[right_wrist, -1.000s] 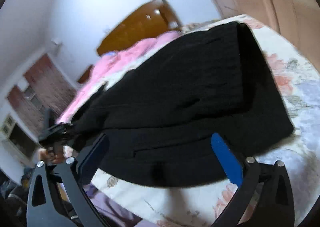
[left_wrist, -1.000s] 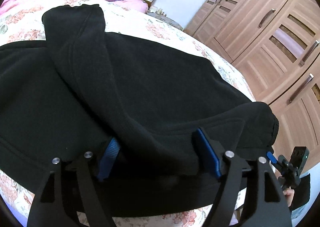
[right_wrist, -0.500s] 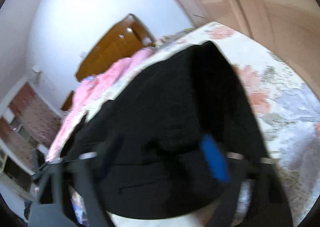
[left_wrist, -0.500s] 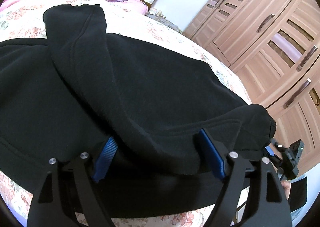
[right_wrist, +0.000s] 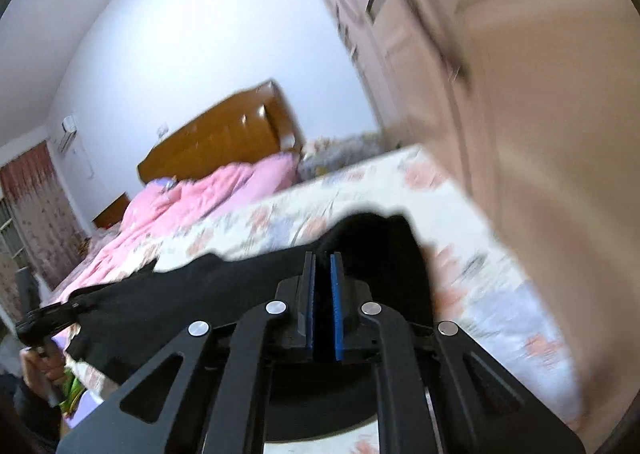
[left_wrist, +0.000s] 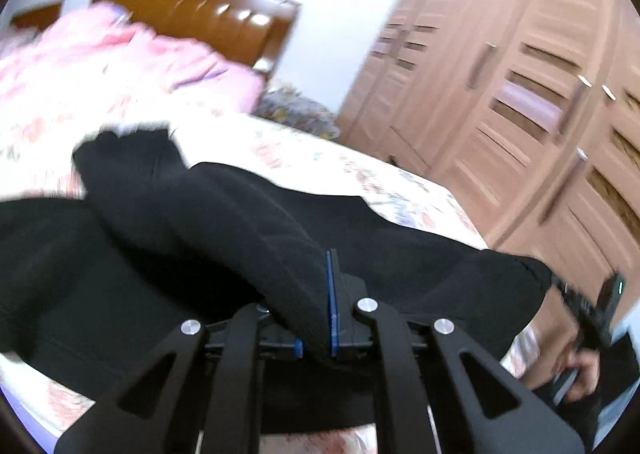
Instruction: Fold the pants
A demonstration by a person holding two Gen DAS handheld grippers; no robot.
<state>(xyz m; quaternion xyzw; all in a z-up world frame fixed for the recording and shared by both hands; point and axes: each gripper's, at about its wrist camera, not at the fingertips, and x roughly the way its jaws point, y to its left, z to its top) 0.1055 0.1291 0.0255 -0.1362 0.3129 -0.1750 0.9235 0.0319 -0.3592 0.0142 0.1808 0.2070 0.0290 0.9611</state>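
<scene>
Black pants (left_wrist: 200,254) lie across the floral bed sheet (left_wrist: 400,194), one leg folded over the other. My left gripper (left_wrist: 325,266) is closing tight on a raised fold at their near edge, and the cloth covers its left pad. In the right wrist view the pants (right_wrist: 240,286) stretch leftward, lifted along the near edge. There my right gripper (right_wrist: 322,260) is closing with black cloth pinched between its blue pads (right_wrist: 337,294). Each view shows the other gripper gripping the far end of that edge: the right gripper (left_wrist: 592,306) and the left gripper (right_wrist: 44,322), each with a hand under it.
A pink quilt (right_wrist: 192,198) is heaped near the wooden headboard (right_wrist: 224,138) at the far end of the bed. Wardrobe doors (left_wrist: 520,102) stand close along the bed's right side. A patterned curtain (right_wrist: 28,194) hangs at the far left.
Both grippers went from open around the pants' near edge to shut on it. Both rose, and the gripped edge lifted off the sheet with them.
</scene>
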